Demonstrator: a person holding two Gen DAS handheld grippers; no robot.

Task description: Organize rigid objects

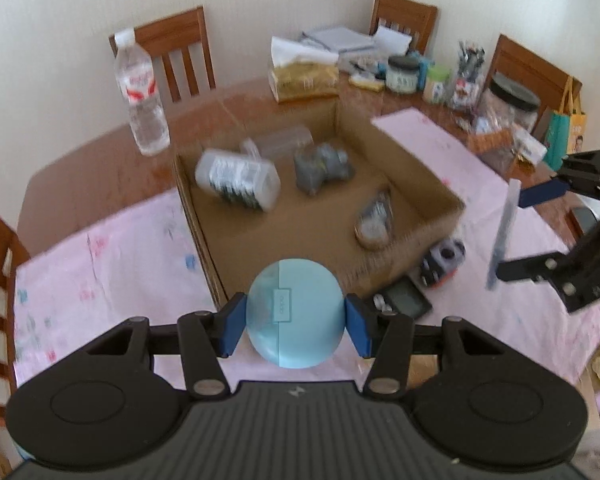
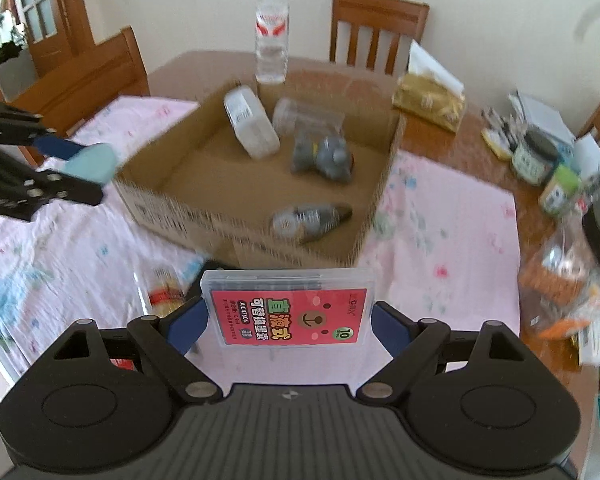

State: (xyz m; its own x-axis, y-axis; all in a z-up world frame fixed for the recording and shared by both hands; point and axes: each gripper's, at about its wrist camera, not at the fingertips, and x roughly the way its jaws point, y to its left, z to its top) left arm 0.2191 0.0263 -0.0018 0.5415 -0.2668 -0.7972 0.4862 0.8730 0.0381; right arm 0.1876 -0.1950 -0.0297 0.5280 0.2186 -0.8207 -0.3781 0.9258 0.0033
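my left tongs (image 1: 296, 326) clamped on a round blue case (image 1: 295, 312), my right tongs (image 2: 290, 322) gripping a clear plastic box (image 2: 290, 306) with red label, cardboard box (image 1: 420, 176) ahead on the table

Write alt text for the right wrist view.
The right gripper holds a clear flat case with a red label above a pink floral cloth. Ahead, an open cardboard box holds bottles and a grey object; at left, the left gripper holds a light blue case.

- A water bottle (image 1: 142, 92) stands on the brown desk (image 1: 100, 168).
- Wooden chairs (image 1: 176, 52) stand around it.
- A pink cloth (image 1: 100, 260) covers part of it.
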